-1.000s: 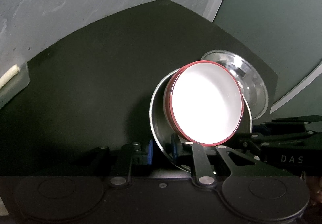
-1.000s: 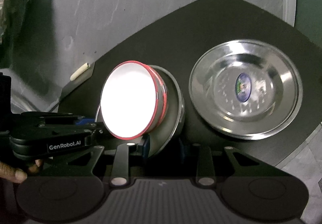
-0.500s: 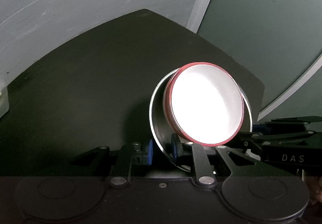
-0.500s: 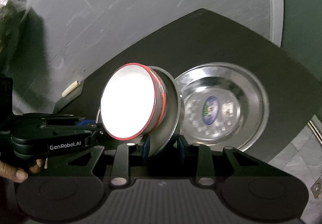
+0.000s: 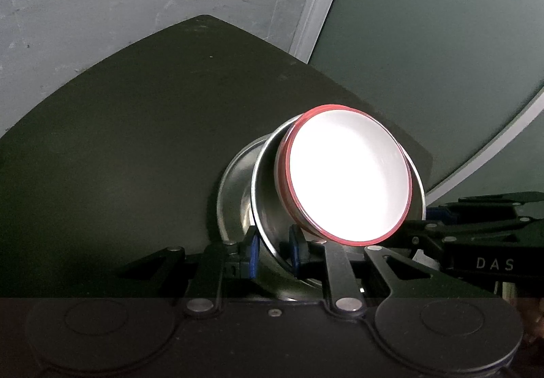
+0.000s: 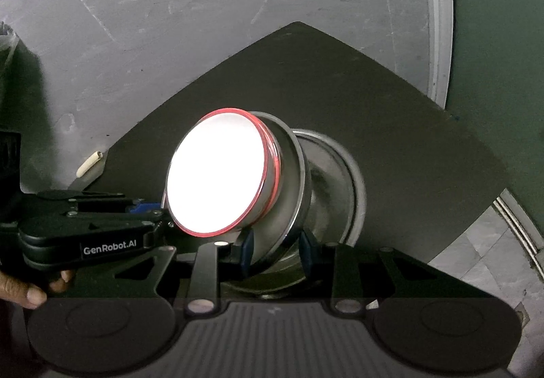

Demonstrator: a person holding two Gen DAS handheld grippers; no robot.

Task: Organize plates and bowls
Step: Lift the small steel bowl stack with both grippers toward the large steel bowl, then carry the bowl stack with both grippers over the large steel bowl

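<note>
A white bowl with a red rim [image 5: 346, 177] [image 6: 217, 174] sits in a small steel plate [image 5: 268, 181] [image 6: 290, 187], which hangs tilted in the air. My left gripper [image 5: 273, 252] is shut on the plate's near rim, blue pads on both sides. My right gripper [image 6: 276, 252] is shut on the opposite rim. Each gripper shows in the other's view, the right gripper [image 5: 442, 235] at the right and the left gripper [image 6: 149, 211] at the left. Directly behind the held plate, a larger steel plate [image 5: 231, 194] [image 6: 343, 181] lies on the black mat [image 5: 136, 140] [image 6: 391, 126], mostly hidden.
The mat lies on a grey marbled surface [image 6: 170, 21]. A small white stick [image 6: 89, 164] rests at the mat's left corner. A green surface [image 5: 442, 55] with a pale border lies beyond to the right. A person's hand [image 6: 30, 289] grips the left gripper's handle.
Both grippers have carried the plate with the bowl to the right. The larger steel plate, earlier beside it, now sits directly behind and under it.
</note>
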